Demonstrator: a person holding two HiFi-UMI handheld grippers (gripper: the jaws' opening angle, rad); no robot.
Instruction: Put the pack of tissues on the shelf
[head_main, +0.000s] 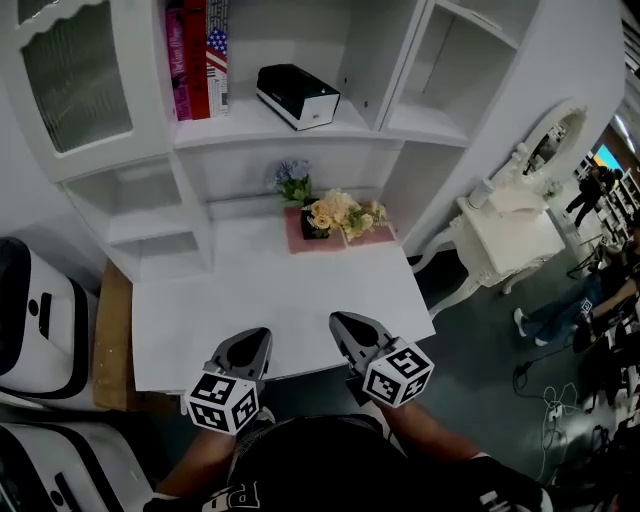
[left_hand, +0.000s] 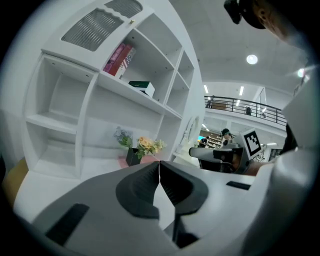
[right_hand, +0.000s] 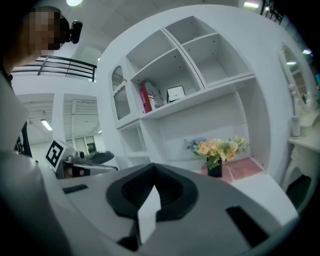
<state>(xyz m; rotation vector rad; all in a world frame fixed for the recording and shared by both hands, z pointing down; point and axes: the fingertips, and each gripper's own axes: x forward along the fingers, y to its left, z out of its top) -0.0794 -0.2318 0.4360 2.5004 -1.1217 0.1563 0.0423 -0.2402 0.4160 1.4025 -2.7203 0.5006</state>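
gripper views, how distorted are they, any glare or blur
Left gripper view: fisheye bows the white shelf unit, corners go black, a ceiling lamp glares. Right gripper view: same bowing, the flowers stay sharp. Head view: even light, milder bending.

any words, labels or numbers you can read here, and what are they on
No text reads clearly.
books, spines on the shelf: print too blurred to read.
black and white box: any print on its pale end is too small to read.
marker cubes: black and white square patterns, no words.
shirt: white print, cut off at the edge, unreadable.
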